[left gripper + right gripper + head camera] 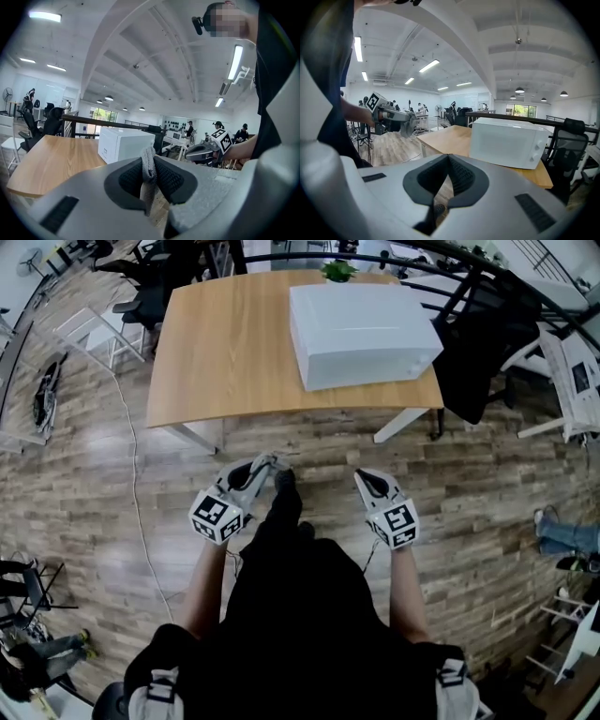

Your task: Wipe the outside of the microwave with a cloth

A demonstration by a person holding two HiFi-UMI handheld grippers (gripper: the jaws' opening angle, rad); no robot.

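A white microwave (361, 334) stands on the right half of a wooden table (220, 352). It also shows in the left gripper view as the microwave (123, 144) and in the right gripper view as the microwave (508, 142), door and knobs facing me. My left gripper (272, 463) hangs over the floor short of the table, shut on a grey cloth (148, 173) that droops between its pads. My right gripper (364, 479) is beside it, shut with nothing in it (447, 161). Both are well apart from the microwave.
A black office chair (487, 343) stands at the table's right end, more chairs (141, 287) at the far left. A small green plant (337, 270) sits behind the microwave. A white cable (131, 474) runs across the wood floor on the left. People stand in the background.
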